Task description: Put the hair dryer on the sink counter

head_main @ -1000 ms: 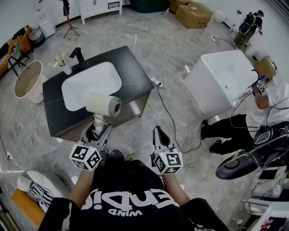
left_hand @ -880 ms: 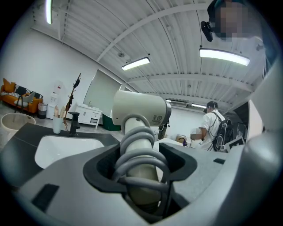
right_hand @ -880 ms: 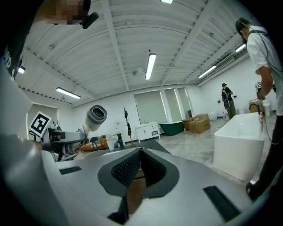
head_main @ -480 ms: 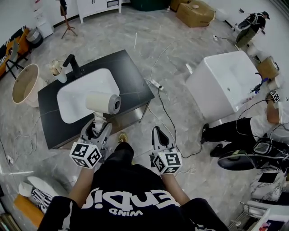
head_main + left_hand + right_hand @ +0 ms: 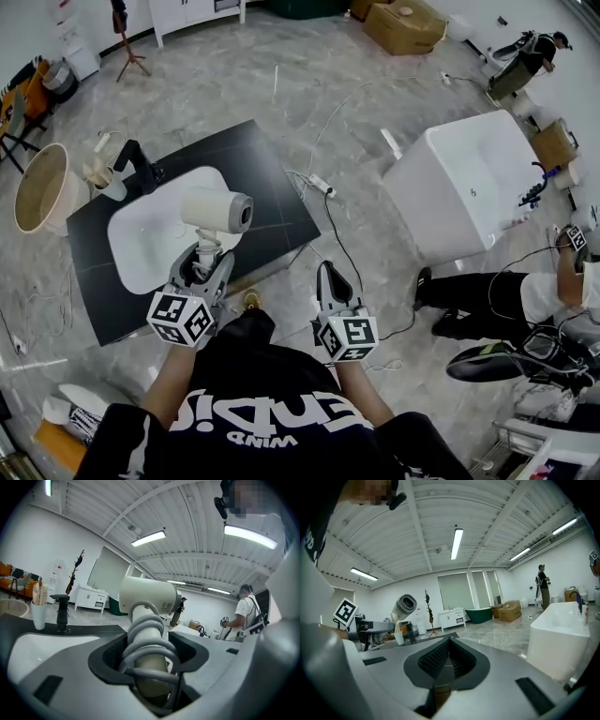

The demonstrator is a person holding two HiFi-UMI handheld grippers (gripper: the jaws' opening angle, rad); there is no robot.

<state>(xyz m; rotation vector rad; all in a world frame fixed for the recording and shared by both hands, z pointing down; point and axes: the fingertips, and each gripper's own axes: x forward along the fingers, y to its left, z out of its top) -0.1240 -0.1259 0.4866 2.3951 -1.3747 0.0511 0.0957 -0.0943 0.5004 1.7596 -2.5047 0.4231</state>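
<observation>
A white hair dryer [image 5: 217, 208] stands upright above the black sink counter [image 5: 258, 173], over the right edge of the white basin [image 5: 150, 234]. My left gripper [image 5: 201, 270] is shut on its handle [image 5: 146, 641], which has a grey cord coiled around it. The dryer's barrel [image 5: 149, 597] points right in the left gripper view. My right gripper [image 5: 332, 287] hovers in front of the counter, over the floor, shut with nothing in it. From the right gripper view [image 5: 449, 660] the dryer [image 5: 404, 605] shows at the left.
A black faucet [image 5: 132, 161] and a white cup [image 5: 105, 180] stand at the counter's far left. On the floor lie a power strip with cable [image 5: 320, 185], a beige bucket [image 5: 42, 187] and a white bathtub [image 5: 464, 183]. A person [image 5: 525, 298] crouches at the right.
The person holding the grippers has stepped closer to the counter. The dryer, still held by the left gripper, now hangs further over the counter and basin. The right gripper keeps its place beside it.
</observation>
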